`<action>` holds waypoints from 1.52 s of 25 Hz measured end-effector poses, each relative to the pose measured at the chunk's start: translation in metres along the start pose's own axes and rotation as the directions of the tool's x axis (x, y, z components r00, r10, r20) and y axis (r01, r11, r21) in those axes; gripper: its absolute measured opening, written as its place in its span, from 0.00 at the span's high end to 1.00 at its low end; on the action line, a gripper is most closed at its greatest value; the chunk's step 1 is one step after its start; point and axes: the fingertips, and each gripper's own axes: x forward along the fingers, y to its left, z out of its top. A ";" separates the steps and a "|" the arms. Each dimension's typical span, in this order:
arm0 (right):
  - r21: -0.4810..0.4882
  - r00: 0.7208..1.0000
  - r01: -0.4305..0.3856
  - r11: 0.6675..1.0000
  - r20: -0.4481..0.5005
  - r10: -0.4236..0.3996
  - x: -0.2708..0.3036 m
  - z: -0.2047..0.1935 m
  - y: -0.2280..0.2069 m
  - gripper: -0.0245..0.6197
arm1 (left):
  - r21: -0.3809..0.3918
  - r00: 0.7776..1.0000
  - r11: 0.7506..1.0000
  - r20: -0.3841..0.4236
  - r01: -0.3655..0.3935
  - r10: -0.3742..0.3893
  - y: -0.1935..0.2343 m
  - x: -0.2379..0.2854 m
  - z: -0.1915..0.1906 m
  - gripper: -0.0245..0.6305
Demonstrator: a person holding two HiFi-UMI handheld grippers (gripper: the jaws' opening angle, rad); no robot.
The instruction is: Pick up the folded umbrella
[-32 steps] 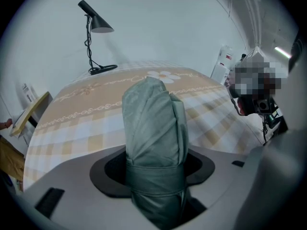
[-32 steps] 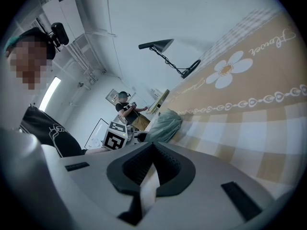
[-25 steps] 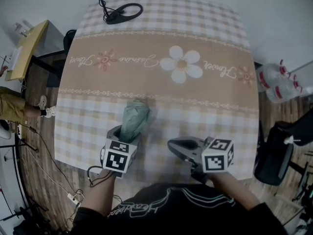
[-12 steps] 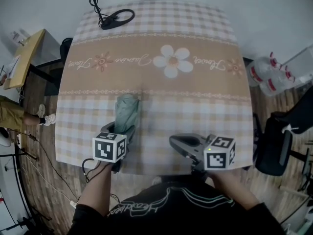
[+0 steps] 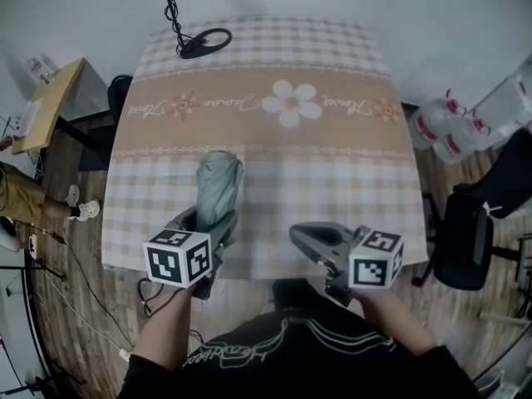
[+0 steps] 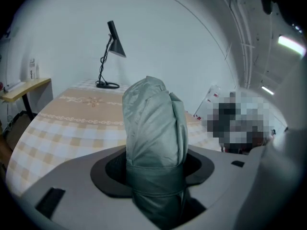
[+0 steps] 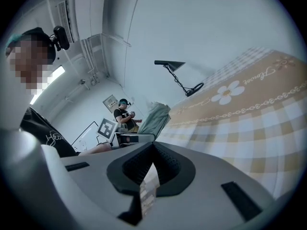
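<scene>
The folded umbrella point(image 5: 218, 189) is a grey-green bundle with a strap round it. My left gripper point(image 5: 209, 223) is shut on its near end and holds it above the checked tablecloth point(image 5: 332, 181), tip pointing away from me. In the left gripper view the umbrella point(image 6: 153, 123) stands up between the dark pads point(image 6: 108, 171) and fills the gap of the left gripper point(image 6: 154, 176). My right gripper point(image 5: 301, 235) hovers over the table's near edge, to the right of the umbrella. The right gripper point(image 7: 152, 146) has its tips together and holds nothing. The umbrella point(image 7: 156, 119) shows to its left.
A black desk lamp point(image 5: 199, 40) stands at the table's far left corner. Water bottles point(image 5: 449, 131) and a black chair point(image 5: 470, 239) are on the floor at the right. A wooden side table point(image 5: 41, 98) and a seated person point(image 5: 21, 198) are at the left.
My left gripper has risen with the umbrella, which has come off the cloth and tilted up. My right gripper has also risen a little, still shut.
</scene>
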 end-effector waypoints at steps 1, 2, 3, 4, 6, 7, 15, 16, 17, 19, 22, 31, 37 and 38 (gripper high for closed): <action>-0.009 1.000 0.001 1.000 0.011 -0.001 -0.002 0.000 0.007 0.94 | 0.005 1.000 1.000 0.024 0.014 -0.014 -0.006 -0.010 0.003 0.57; -0.018 1.000 0.000 1.000 0.023 0.000 -0.004 0.000 0.015 0.94 | 0.012 0.999 1.000 0.046 0.025 -0.025 -0.013 -0.020 0.006 0.57; -0.027 0.999 0.001 1.000 0.034 0.000 -0.007 0.000 0.023 0.94 | 0.022 0.997 0.999 0.066 0.032 -0.033 -0.019 -0.030 0.007 0.57; -0.038 0.999 0.004 0.999 0.044 -0.002 -0.010 -0.001 0.032 0.95 | 0.031 0.996 0.999 0.082 0.038 -0.040 -0.026 -0.040 0.007 0.57; -0.070 0.998 0.015 0.997 0.062 -0.010 -0.016 -0.002 0.048 0.94 | 0.044 0.992 0.997 0.110 0.056 -0.060 -0.038 -0.061 0.005 0.57; -0.087 0.997 0.021 0.996 0.073 -0.014 -0.019 -0.002 0.056 0.94 | 0.051 0.990 0.996 0.123 0.068 -0.074 -0.045 -0.071 0.005 0.57; -0.197 0.986 0.050 0.979 0.168 -0.016 -0.043 0.002 0.124 0.95 | 0.098 0.961 0.984 0.220 0.148 -0.167 -0.088 -0.148 -0.005 0.57; -0.213 0.984 0.051 0.976 0.178 -0.013 -0.045 0.003 0.133 0.94 | 0.103 0.955 0.981 0.232 0.164 -0.184 -0.093 -0.157 -0.006 0.57; -0.228 0.982 0.052 0.972 0.187 -0.009 -0.047 0.003 0.142 0.95 | 0.110 0.949 0.978 0.245 0.177 -0.199 -0.097 -0.166 -0.007 0.57; -0.256 0.979 0.052 0.965 0.205 0.002 -0.051 0.004 0.161 0.94 | 0.132 0.935 0.972 0.275 0.195 -0.225 -0.107 -0.186 -0.008 0.57; -0.293 0.973 0.050 0.955 0.232 0.021 -0.059 0.002 0.187 0.95 | 0.173 0.912 0.962 0.320 0.210 -0.257 -0.121 -0.213 -0.009 0.57; -0.368 0.961 0.043 0.929 0.269 0.062 -0.069 0.000 0.239 0.95 | 0.251 0.863 0.938 0.388 0.239 -0.323 -0.145 -0.261 -0.014 0.57; -0.393 0.955 0.024 0.919 0.282 0.096 -0.077 -0.001 0.252 0.95 | 0.267 0.854 0.930 0.390 0.252 -0.344 -0.154 -0.262 -0.016 0.57; -0.395 0.954 0.026 0.918 0.284 0.095 -0.077 -0.001 0.252 0.95 | 0.269 0.854 0.930 0.390 0.252 -0.344 -0.154 -0.262 -0.017 0.57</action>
